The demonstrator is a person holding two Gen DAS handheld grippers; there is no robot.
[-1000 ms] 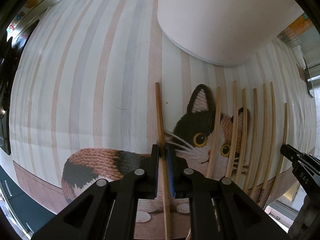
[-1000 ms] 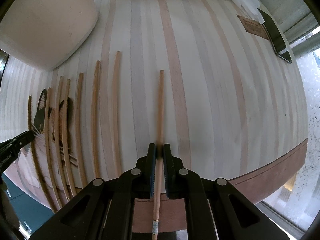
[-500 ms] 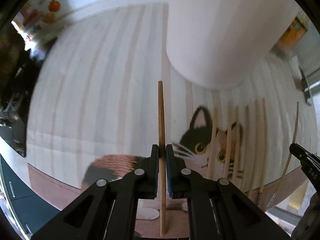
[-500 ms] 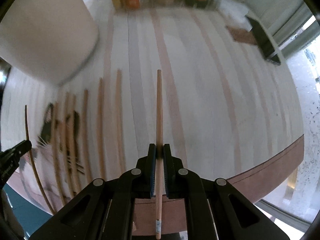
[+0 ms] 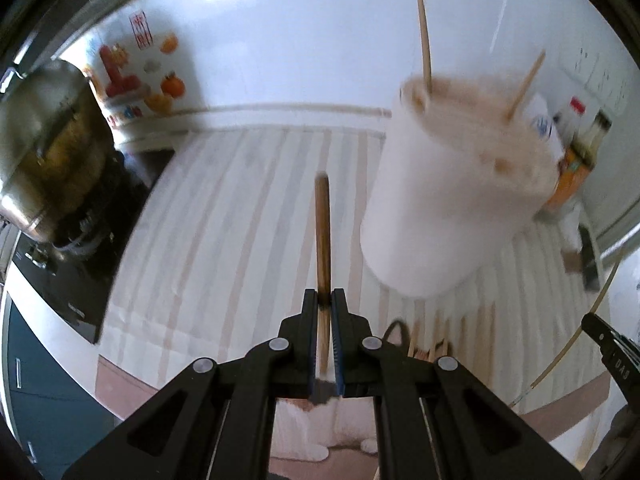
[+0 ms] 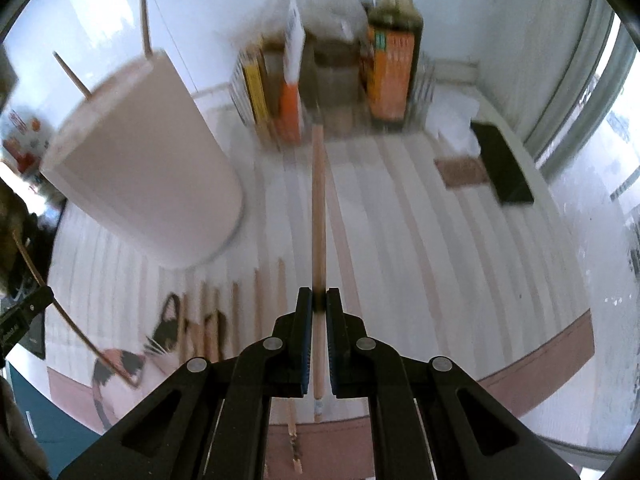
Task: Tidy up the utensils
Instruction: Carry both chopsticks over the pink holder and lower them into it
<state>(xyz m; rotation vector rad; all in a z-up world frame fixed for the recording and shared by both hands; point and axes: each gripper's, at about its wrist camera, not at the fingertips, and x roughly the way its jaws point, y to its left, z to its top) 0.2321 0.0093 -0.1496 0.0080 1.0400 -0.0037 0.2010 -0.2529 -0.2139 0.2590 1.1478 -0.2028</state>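
Both pairs of fingers are clamped on a chopstick: the left gripper [image 5: 325, 294] holds a darker chopstick [image 5: 322, 236] and the right gripper [image 6: 316, 294] a paler chopstick [image 6: 318, 216], each stick pointing straight ahead along its fingers. The white holder [image 5: 452, 208], two sticks already in it, stands ahead and right of the left stick, ahead and left of the right one. More chopsticks [image 6: 258, 300] lie on the striped tabletop [image 6: 420, 248] below the holder, with bottles [image 6: 394, 40] beyond.
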